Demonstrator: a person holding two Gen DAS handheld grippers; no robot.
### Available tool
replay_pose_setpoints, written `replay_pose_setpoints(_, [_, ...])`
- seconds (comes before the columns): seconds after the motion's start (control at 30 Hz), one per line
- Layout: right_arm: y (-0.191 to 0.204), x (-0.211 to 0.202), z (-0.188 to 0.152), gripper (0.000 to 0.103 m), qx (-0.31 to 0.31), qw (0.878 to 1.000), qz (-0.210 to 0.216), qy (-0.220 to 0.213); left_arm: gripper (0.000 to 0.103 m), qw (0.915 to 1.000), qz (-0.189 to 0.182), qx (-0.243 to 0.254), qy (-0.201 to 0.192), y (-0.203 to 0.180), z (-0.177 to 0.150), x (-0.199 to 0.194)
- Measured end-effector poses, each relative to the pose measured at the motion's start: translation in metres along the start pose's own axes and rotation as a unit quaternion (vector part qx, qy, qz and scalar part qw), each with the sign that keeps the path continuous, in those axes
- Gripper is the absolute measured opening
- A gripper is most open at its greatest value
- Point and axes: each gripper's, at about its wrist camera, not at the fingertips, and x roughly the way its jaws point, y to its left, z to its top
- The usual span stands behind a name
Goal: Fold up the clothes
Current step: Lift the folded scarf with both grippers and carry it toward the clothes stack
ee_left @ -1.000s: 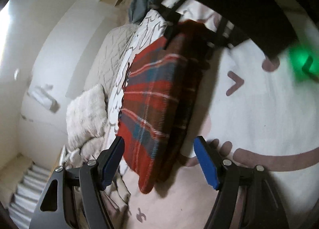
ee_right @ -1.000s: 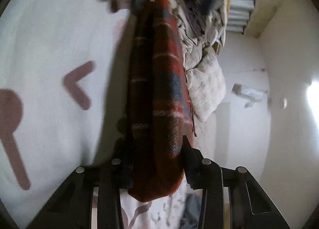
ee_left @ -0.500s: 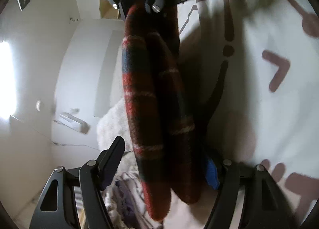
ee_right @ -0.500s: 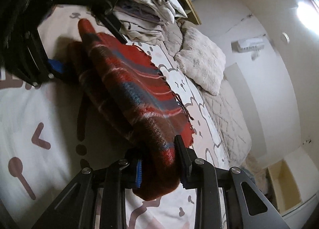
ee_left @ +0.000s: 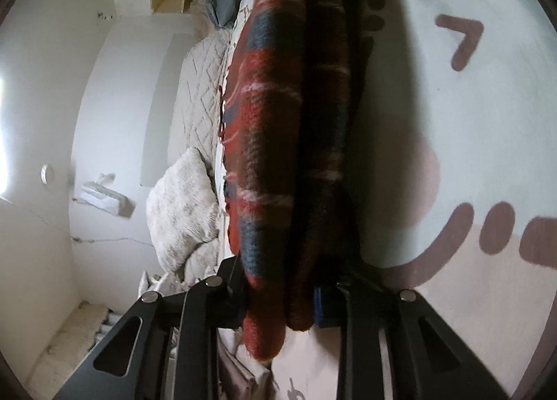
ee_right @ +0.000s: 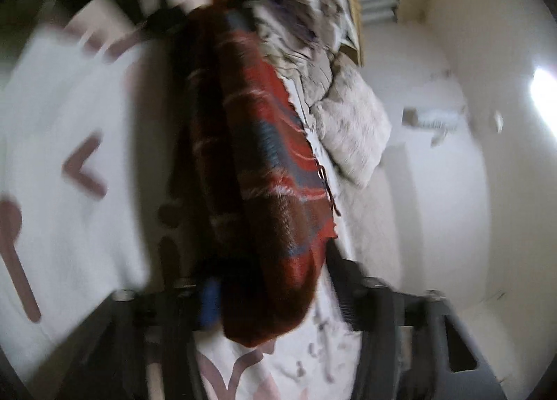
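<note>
The left gripper (ee_left: 278, 295) is closing its fingers (ee_left: 226, 290) around the near end of a folded red plaid blanket (ee_left: 278, 142). The thick roll of cloth is filling the whole gap between them, and both pads are pressing against its sides, so this end is being gripped. From these fingers the blanket is stretching straight ahead in two stacked folds, with its fringed edge on the left fold.

In the right wrist view, which is blurred, the right gripper (ee_right: 275, 299) is opening its fingers (ee_right: 343, 295). The other end of the red plaid blanket (ee_right: 264, 170) is lying between them, leaning toward the right finger, while a dark gap is showing beside the blue pad of the left finger (ee_right: 209, 302); the cloth is no longer being squeezed here.

The blanket is hanging above a bed, over a white cover with mauve shapes (ee_left: 452, 121). Left of the left fingers, a fluffy cream pillow (ee_left: 184, 212) is lying by a quilted beige spread (ee_left: 202, 86). Ahead and right of the right fingers, a heap of pale folded linen (ee_right: 306, 41) is sitting.
</note>
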Motion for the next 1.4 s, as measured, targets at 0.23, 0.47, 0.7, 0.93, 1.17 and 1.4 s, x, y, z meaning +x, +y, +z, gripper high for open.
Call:
replay_pose_setpoints(0.23, [0.007, 0.015, 0.002, 0.058, -0.019, 1.0, 0.006, 0.007, 0.023, 0.9948, -0.043, -0.088, 0.028, 0.022, 0.003, 0.013])
replay_pose_setpoints(0.47, [-0.036, 0.025, 0.012, 0.027, -0.003, 0.999, 0.04, 0.009, 0.02, 0.9485, -0.107, -0.292, 0.058, 0.113, 0.006, 0.033])
replay_pose_setpoints(0.7, [-0.181, 0.059, 0.051, 0.023, 0.059, 0.998, 0.034, 0.005, 0.02, 0.8694, -0.112, -0.478, 0.055, 0.257, -0.014, 0.05])
replay_pose_setpoints(0.93, [-0.327, 0.087, 0.123, 0.023, 0.091, 0.995, -0.027, -0.024, 0.02, 0.8338, -0.036, -0.55, 0.029, 0.421, -0.055, 0.062])
replay_pose_setpoints(1.17, [-0.427, 0.105, 0.22, 0.023, 0.13, 0.985, -0.075, -0.086, 0.02, 0.8041, 0.059, -0.59, 0.043, 0.525, -0.128, 0.066])
replay_pose_setpoints(1.4, [-0.447, 0.147, 0.314, 0.023, 0.176, 0.972, -0.071, -0.136, 0.02, 0.7604, 0.112, -0.636, 0.068, 0.568, -0.229, 0.091])
